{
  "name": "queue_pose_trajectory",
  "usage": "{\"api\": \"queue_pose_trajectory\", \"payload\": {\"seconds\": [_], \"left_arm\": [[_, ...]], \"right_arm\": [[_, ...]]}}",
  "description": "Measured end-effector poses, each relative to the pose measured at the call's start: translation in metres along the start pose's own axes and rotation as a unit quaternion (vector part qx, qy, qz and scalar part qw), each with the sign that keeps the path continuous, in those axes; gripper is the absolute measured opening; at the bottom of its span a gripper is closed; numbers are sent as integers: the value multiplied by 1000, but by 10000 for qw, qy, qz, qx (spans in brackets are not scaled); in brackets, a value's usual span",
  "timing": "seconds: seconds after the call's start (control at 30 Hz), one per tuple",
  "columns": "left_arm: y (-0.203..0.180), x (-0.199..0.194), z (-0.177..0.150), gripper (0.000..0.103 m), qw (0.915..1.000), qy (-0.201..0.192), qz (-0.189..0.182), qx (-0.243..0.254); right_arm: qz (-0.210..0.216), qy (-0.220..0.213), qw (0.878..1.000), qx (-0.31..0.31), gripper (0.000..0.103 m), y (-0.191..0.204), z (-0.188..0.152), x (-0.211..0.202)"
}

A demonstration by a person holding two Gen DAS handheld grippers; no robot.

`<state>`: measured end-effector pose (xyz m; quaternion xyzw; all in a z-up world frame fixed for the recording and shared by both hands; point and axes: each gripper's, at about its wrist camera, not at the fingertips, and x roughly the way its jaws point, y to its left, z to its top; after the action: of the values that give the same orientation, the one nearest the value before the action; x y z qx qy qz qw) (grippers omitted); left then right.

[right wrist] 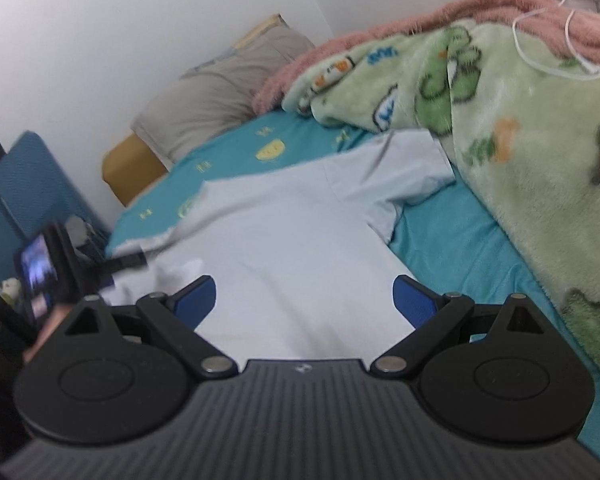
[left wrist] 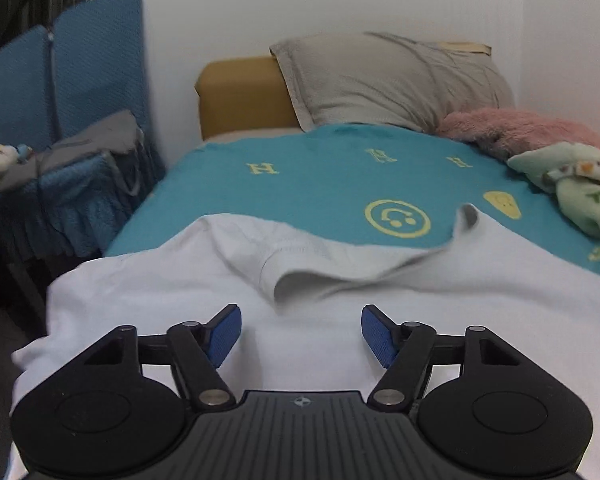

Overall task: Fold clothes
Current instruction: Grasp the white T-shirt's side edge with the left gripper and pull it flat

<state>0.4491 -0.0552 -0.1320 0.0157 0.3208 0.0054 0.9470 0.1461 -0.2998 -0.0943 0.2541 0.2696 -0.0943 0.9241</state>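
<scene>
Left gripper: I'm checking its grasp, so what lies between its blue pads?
In the left wrist view, only the pale blue-white shirt on the teal bedsheet shows between the open left gripper pads; nothing is pinched.

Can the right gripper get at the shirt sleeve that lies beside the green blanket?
Probably yes: the right gripper is open above the shirt, and the sleeve lies uncovered ahead, beside the green blanket.

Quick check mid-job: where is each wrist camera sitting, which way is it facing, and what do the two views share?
Left wrist: behind the open left claw, low over the pale shirt, facing the pillow.
Right wrist: behind the open right claw, looking diagonally across the shirt toward the green blanket; the other handheld unit shows at left.
Shared: shirt, teal sheet, pillow.
</scene>
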Motion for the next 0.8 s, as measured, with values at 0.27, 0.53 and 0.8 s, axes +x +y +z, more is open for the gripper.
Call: {"api": "queue_pose_trajectory", "payload": {"seconds": [0.27, 0.53, 0.8], "left_arm": [[11, 72, 108, 60, 9963, -470, 387, -614], [9, 31, 133, 73, 9960, -618, 415, -485], [60, -119, 19, 73, 9953, 725, -28, -648]], "right_arm": [[-224, -86, 9993, -292, 97, -4, -11, 32], [-269, -165, 9990, -327, 97, -8, -9, 37], [92, -357, 9984, -419, 97, -2, -2, 10]]}}
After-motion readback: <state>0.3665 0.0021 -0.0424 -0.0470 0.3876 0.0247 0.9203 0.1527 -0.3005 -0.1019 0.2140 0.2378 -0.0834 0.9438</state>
